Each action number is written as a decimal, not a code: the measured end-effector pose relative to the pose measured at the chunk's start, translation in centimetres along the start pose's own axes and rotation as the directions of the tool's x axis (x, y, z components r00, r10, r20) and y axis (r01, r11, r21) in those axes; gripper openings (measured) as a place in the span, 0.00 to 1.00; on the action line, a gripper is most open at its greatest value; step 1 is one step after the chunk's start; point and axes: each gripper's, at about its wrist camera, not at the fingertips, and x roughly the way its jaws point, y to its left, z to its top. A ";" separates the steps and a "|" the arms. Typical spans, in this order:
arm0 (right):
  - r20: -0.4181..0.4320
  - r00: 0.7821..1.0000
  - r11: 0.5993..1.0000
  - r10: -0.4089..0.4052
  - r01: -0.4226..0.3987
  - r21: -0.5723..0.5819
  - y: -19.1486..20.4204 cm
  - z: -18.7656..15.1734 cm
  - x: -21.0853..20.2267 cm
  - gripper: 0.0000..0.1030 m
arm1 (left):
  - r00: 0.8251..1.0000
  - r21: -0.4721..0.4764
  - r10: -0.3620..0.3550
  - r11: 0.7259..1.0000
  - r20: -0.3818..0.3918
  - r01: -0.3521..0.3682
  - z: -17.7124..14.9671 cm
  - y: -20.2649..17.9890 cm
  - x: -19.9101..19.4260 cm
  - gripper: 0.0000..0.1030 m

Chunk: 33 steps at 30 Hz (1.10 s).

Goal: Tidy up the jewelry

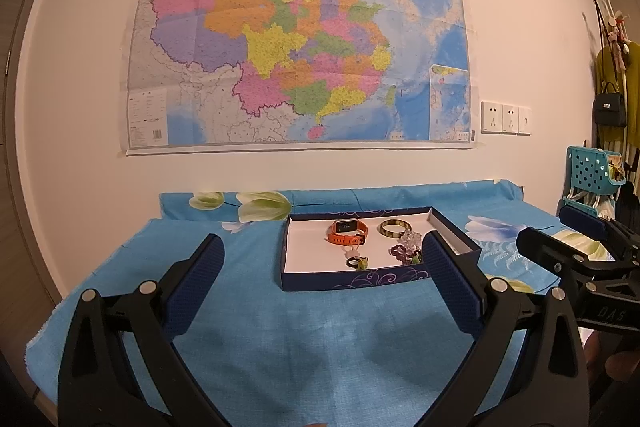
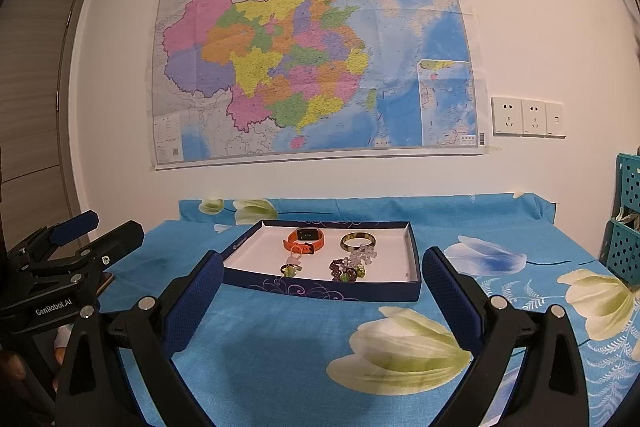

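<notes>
A shallow dark-blue box with a white floor lies on the blue flowered cloth. In it lie an orange watch, a greenish bangle, a clear bead bracelet, a purple bead bracelet and a small green ring. My left gripper is open and empty, above the cloth in front of the box. My right gripper is open and empty, also in front of the box. Each gripper shows at the edge of the other's view.
A big map hangs on the white wall behind the table. Wall sockets sit to its right. A teal plastic rack stands right of the table. A door is at the left.
</notes>
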 end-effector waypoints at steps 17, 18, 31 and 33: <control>0.008 1.000 1.000 -0.001 0.001 0.006 0.0 0.1 0.1 0.93 | 1.000 0.001 -0.001 1.000 0.001 0.001 0.0 0.0 0.0 0.95; 0.007 1.000 1.000 -0.002 0.002 0.006 0.0 0.1 0.0 0.93 | 1.000 0.001 0.001 1.000 0.002 -0.001 0.0 0.1 -0.1 0.95; 0.006 1.000 1.000 -0.003 0.003 0.006 0.0 0.1 -0.1 0.93 | 1.000 0.002 -0.001 1.000 0.000 0.001 0.0 0.1 -0.1 0.95; 0.006 1.000 1.000 -0.003 0.003 0.006 0.0 0.0 -0.2 0.93 | 1.000 0.004 0.001 1.000 0.000 -0.001 0.0 0.1 -0.1 0.95</control>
